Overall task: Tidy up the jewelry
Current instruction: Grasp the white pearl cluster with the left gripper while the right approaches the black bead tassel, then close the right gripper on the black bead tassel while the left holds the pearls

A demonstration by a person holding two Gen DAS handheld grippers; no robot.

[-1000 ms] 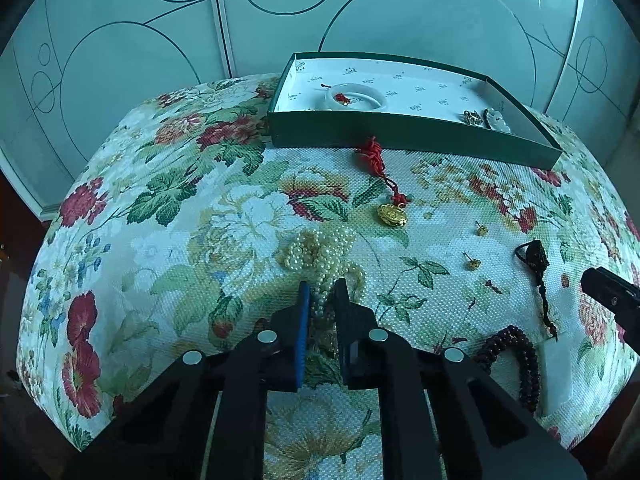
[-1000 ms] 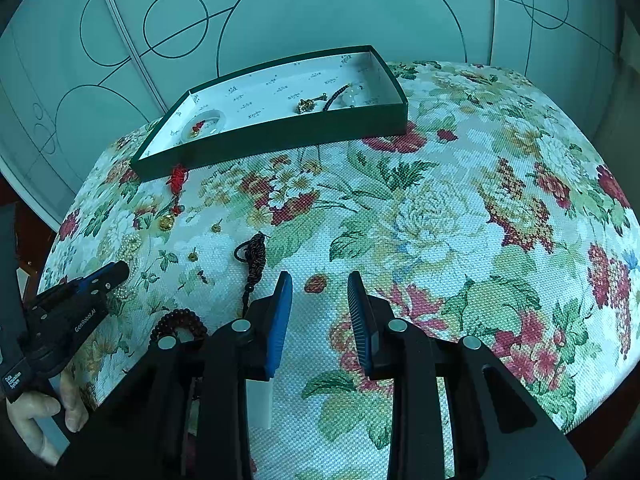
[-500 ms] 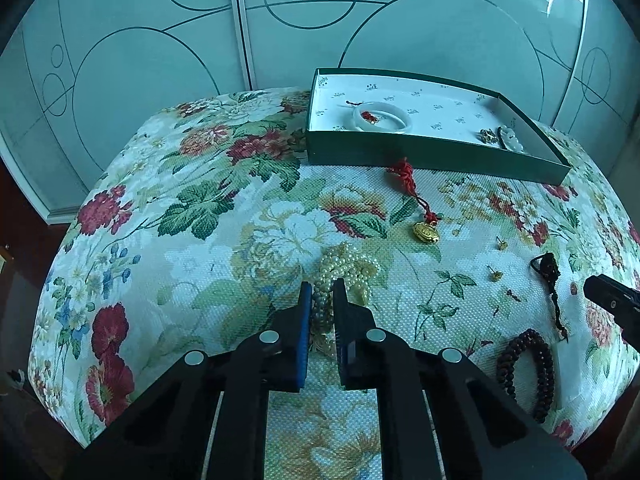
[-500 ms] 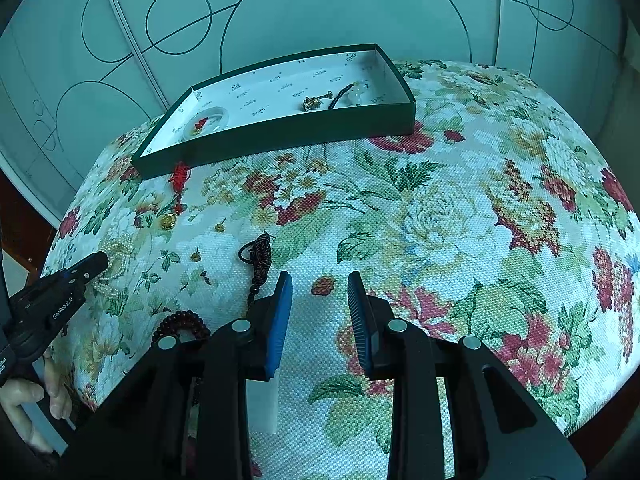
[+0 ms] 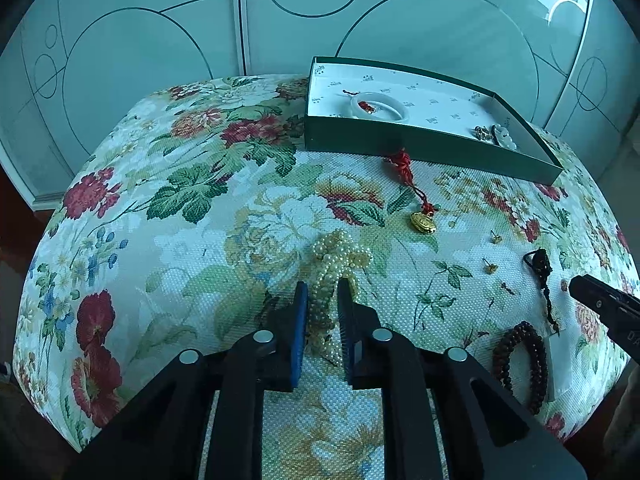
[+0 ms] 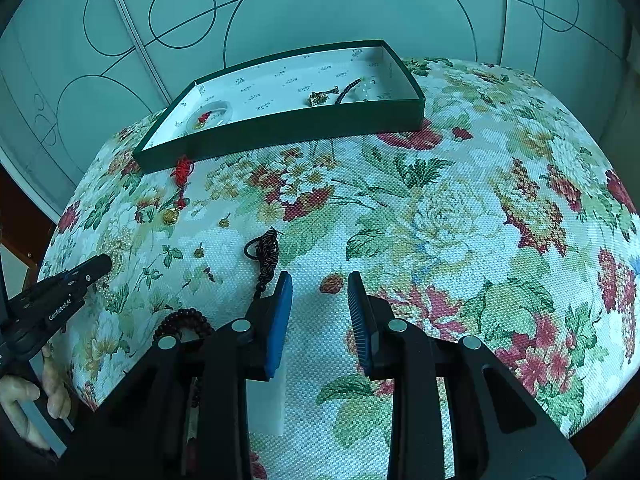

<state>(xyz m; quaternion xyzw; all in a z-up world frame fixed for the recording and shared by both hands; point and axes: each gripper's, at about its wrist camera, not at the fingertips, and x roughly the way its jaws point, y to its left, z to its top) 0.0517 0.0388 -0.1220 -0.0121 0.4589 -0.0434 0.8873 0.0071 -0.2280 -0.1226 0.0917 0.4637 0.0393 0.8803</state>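
Our left gripper (image 5: pixel 322 294) has its jaws narrow around the near end of the pearls (image 5: pixel 334 264), a knobbly cream heap whose long axis runs straight ahead on the woven floral cloth (image 5: pixel 192 200). The box (image 5: pixel 420 148) lies ahead-right, well apart. Our right gripper (image 6: pixel 319 300) hangs half-open, holding nothing.

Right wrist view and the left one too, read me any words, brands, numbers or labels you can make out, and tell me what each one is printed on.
"GenRobot.AI": white lettering on the side of the left gripper, right wrist view.
Small dark printed marks, repeated across the white lining of the green box: too small to read.
A white mark on the right gripper at the left wrist view's right edge: cut off, unreadable.
No other text is legible, none on the pearl necklace the left gripper grips.
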